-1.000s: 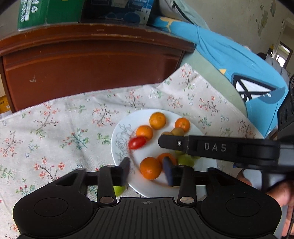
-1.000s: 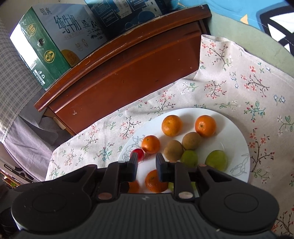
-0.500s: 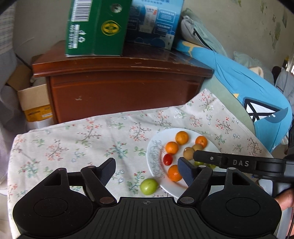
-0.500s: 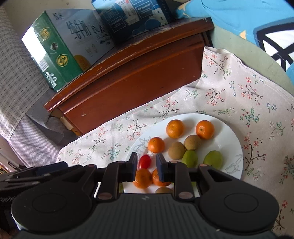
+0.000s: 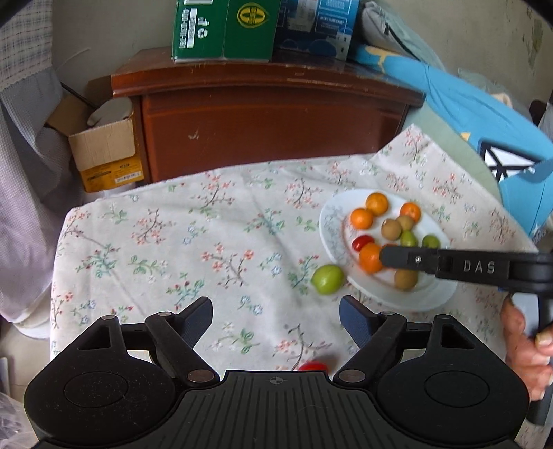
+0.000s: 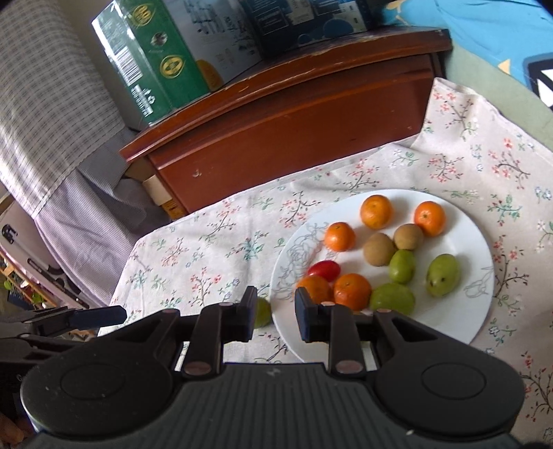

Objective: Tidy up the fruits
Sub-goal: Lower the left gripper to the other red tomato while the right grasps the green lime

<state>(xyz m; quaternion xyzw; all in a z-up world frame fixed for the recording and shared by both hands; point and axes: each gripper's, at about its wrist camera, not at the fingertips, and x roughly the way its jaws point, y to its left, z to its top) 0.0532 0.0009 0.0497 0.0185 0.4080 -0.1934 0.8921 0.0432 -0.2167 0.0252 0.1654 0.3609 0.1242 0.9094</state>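
Note:
A white plate (image 5: 330,221) (image 6: 477,241) on the floral cloth holds several oranges, brown fruits, green fruits and a red tomato (image 6: 324,269). A loose green fruit (image 5: 327,279) lies on the cloth just left of the plate; it shows partly behind my right finger (image 6: 262,311). A second red tomato (image 5: 312,366) lies on the cloth close under my left gripper. My left gripper (image 5: 275,316) is open wide and empty, above the cloth. My right gripper (image 6: 273,316) is open a little and empty, over the plate's near-left rim; it shows from the side in the left wrist view (image 5: 387,257).
A brown wooden cabinet (image 5: 269,114) stands behind the table with green and blue boxes (image 5: 224,29) on top. A cardboard box (image 5: 103,152) sits at its left. A blue cloth (image 5: 484,114) lies at the right. The table's left edge drops off by checked fabric (image 5: 24,172).
My left gripper has drawn back and left from the plate and opened wide. The right gripper has also pulled back a little, and its jaws stand slightly wider.

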